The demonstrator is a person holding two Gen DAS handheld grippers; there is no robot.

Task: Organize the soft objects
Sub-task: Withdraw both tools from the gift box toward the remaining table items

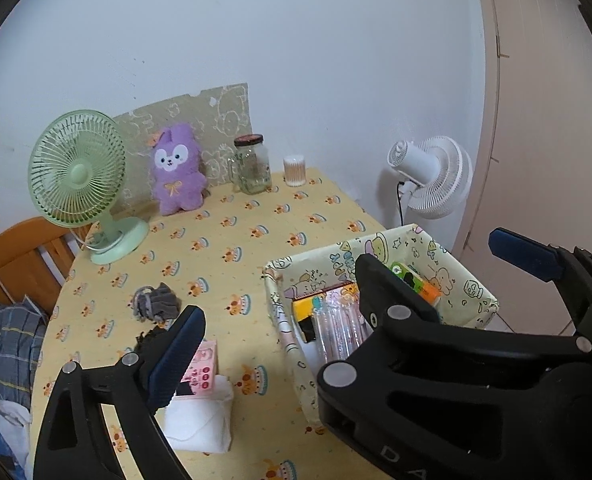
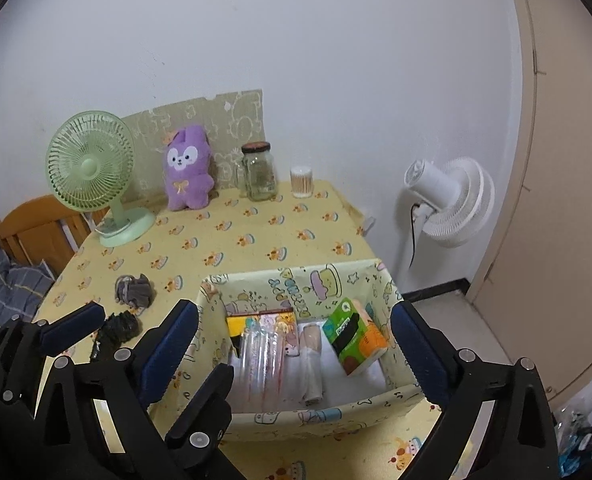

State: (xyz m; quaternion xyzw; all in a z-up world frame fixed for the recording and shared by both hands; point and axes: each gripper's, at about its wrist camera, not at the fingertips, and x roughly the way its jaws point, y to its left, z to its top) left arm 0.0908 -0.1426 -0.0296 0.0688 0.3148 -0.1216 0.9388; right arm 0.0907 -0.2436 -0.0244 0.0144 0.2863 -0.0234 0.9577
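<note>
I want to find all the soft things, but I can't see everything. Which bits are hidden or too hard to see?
- Pink pack, left wrist view: the left tongs' finger covers part of it.
- Fabric box bottom, right wrist view: packets hide what lies underneath.
- Black bundle, right wrist view: too crumpled to identify; partly behind the other tongs.
- Jar contents, both views: too small and blurry.
- Bottom-right corner, right wrist view: the objects are cut off by the edge.

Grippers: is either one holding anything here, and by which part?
Nothing is held. The left gripper and right gripper are both open, with no object between their fingers.
</note>
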